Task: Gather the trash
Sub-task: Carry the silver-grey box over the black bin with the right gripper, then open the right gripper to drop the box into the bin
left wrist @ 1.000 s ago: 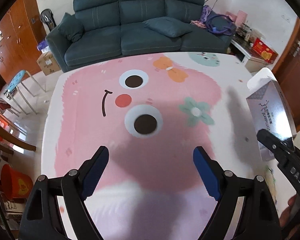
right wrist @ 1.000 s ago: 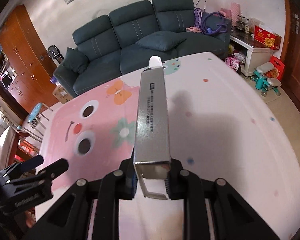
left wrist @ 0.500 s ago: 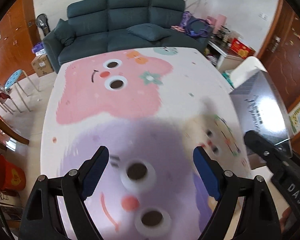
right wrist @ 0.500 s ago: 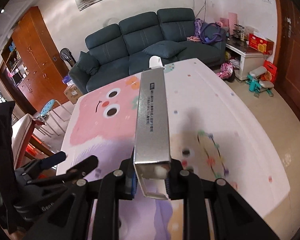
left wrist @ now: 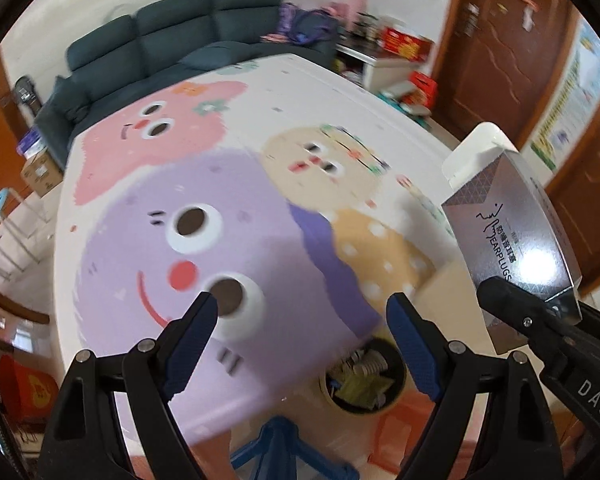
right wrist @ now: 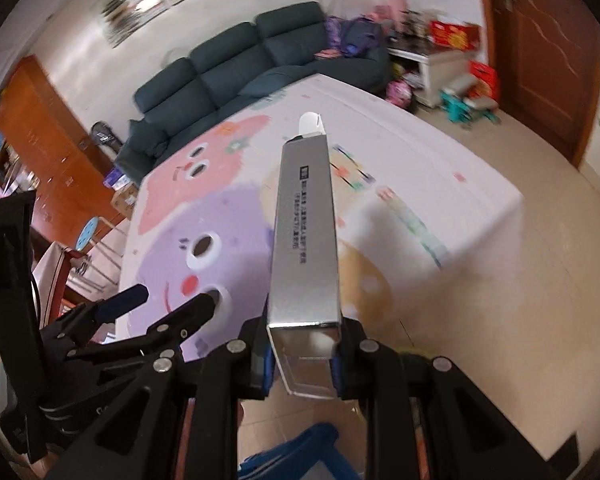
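A long silver earplug box with a white end flap sticks forward from my right gripper, which is shut on its near end. In the left wrist view the same box hangs at the right above the table's corner, clamped by the right gripper. My left gripper is open with nothing between its blue pads, over the table's near edge. A round bin holding wrappers stands on the floor just below that edge. The left gripper shows at the left in the right wrist view.
The table wears a cartoon cloth in pink, purple and tan. A blue stool stands on the floor by the bin. A dark sofa sits beyond the table's far end, brown doors at the right.
Both grippers have drawn back along the table from the pink end to the near edge; the bin and stool have come into view. The box stays in the right gripper.
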